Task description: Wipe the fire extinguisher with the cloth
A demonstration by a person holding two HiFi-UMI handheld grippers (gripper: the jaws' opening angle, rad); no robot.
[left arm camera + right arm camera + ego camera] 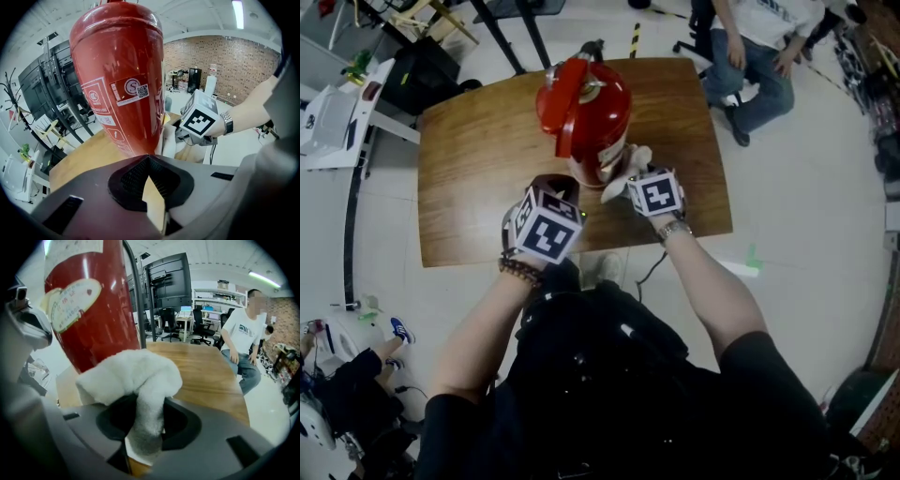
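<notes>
On the wooden table (469, 178): fire extinguisher (581, 108) stands near the middle, seen from above in the head view.
Left gripper (551, 187): at the extinguisher's 7 o'clock. Its jaws are closed together with nothing between them, and its tip is just beside the cylinder's lower wall.
Extinguisher body: a red cylinder with white labels. What is inside cannot be seen.
Long axis: vertical, with the base on the table and the domed top and valve head pointing up toward the head camera.
Hose: a thin black line runs down the cylinder's side in the right gripper view.
Cloth (133, 376): white and bunched, lying against the lower wall at the extinguisher's 5 o'clock. One fold hangs down between the right jaws.
Right gripper (143, 434): at the extinguisher's 5 o'clock, jaws clamped on the cloth's hanging fold.
Seated person (755, 56): on the floor beyond the table, at 1 o'clock, well apart from it.
</notes>
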